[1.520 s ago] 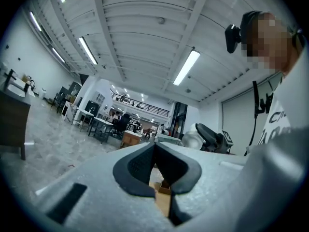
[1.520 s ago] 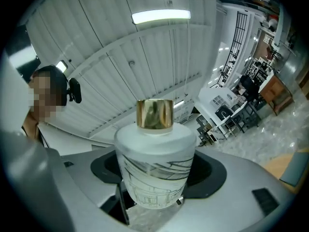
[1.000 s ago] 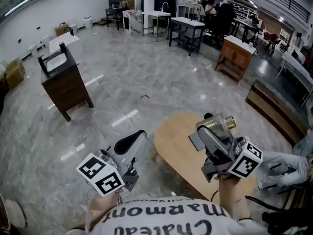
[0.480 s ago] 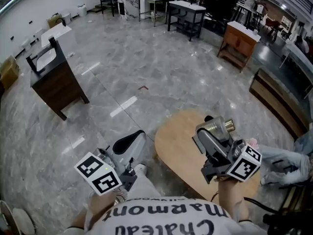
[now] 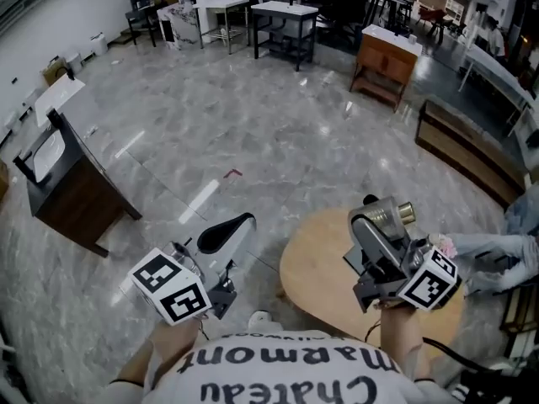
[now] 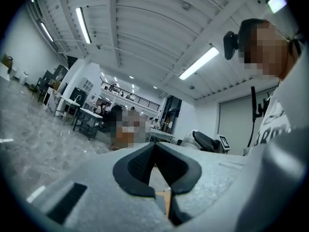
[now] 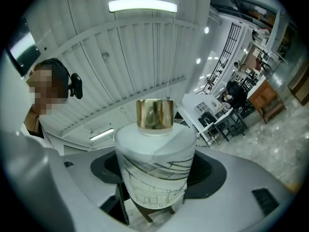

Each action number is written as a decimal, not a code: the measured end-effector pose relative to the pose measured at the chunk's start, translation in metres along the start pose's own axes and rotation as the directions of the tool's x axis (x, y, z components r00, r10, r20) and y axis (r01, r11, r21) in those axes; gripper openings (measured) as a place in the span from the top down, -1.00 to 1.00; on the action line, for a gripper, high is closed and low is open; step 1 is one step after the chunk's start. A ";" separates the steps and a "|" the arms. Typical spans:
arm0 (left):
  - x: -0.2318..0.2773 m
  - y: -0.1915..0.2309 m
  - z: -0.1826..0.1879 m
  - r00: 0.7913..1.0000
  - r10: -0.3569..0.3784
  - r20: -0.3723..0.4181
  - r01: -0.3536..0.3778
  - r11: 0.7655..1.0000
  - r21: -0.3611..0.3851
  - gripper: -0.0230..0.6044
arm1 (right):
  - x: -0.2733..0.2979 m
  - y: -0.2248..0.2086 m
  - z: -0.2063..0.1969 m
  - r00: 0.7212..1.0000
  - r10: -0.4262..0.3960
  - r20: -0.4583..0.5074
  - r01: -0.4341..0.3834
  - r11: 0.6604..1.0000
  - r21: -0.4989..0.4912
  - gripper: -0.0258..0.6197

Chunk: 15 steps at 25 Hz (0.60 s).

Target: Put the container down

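Fingers [image 7: 208, 172] of the right gripper [image 7: 154, 180] are clamped on the white cylindrical container with a gold cap and a fine line drawing on its side [image 7: 154, 163], one dark pad against each flank. In the head view the right gripper [image 5: 381, 219] holds the container [image 5: 389, 212] at the lower right of the frame, over the far edge of the round light wooden table [image 5: 316, 272]. It seems to be clear of the table top, though the view from above does not settle that. The left gripper [image 5: 226, 234] sits at the lower left over the grey marble floor [image 5: 253, 116]. In its own view the left gripper [image 6: 155, 166] has its dark pads meeting at the tips with nothing between them.

Against half a second ago, both grippers sit at nearly the same places in the frame and the hold on the container is unchanged. The surroundings have slid: the table now lies a little further right and lower, and the dark wooden cabinet with a white basin [image 5: 67, 188] has moved from the upper left towards the left edge. A light shoe [image 5: 259, 320] shows lower, near the bottom centre.
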State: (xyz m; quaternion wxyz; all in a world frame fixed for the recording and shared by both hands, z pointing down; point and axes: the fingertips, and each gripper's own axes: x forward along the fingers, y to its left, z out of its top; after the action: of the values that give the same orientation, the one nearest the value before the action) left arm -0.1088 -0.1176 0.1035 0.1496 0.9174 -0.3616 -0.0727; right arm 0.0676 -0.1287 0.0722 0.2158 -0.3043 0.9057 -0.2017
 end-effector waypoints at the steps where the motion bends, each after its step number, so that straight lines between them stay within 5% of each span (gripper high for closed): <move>1: 0.004 0.005 0.000 1.000 -0.020 -0.012 0.020 1.000 0.002 0.88 | 0.001 -0.004 -0.001 1.000 -0.020 0.015 0.020 1.000 -0.001 -0.13; 6: 0.036 0.032 -0.013 0.992 -0.111 -0.061 0.111 0.994 -0.017 0.88 | 0.004 -0.030 -0.022 0.992 -0.126 0.011 0.126 0.992 -0.005 -0.13; 15: 0.084 0.067 -0.130 0.944 -0.253 -0.214 0.200 0.949 -0.242 0.88 | -0.035 -0.117 -0.144 0.920 -0.369 -0.129 0.388 0.906 0.171 -0.13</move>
State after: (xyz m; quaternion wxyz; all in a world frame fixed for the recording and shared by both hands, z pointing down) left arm -0.0594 -0.1926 0.2463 0.2824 0.9331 -0.2221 -0.0161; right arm 0.0732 -0.1583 0.2583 0.1583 -0.4421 0.8146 -0.3404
